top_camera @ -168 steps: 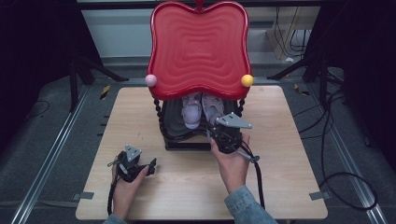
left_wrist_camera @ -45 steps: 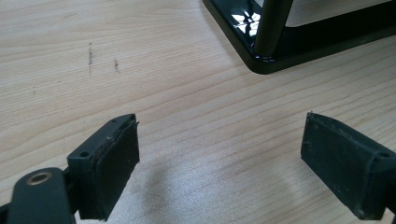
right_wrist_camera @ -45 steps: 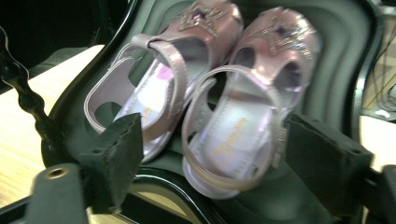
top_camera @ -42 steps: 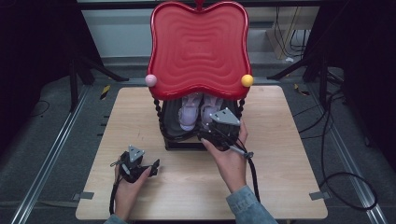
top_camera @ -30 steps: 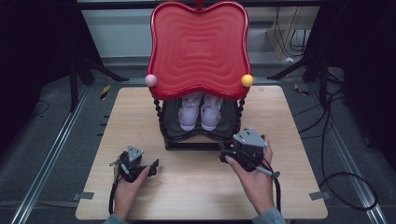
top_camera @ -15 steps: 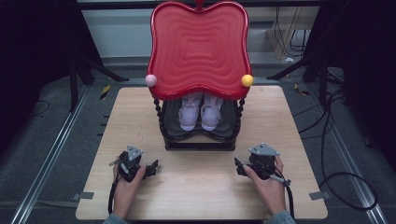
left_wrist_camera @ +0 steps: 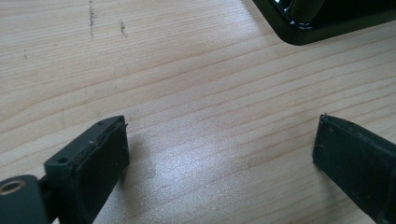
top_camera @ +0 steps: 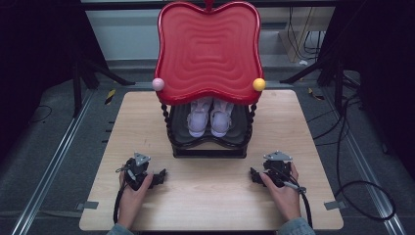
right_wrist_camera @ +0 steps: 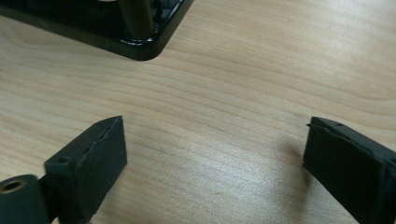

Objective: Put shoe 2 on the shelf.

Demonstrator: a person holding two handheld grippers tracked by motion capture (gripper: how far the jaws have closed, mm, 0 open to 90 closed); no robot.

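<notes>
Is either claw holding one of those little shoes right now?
No: in the high view both the left claw and right claw rest open on the table, while the shoes sit on the rack's lower shelf.

Heels of the pair of white shoes (top_camera: 210,117) hidden under the red tray top (top_camera: 208,49); toes alone visible. Black stand base (left_wrist_camera: 327,18) cut off by the top edge in the left gripper view, likewise in the right gripper view. Post (right_wrist_camera: 136,18) cropped above. Forearms cut off at the bottom edge of the high view. Cables on the floor (top_camera: 362,161) too small to trace.
</notes>
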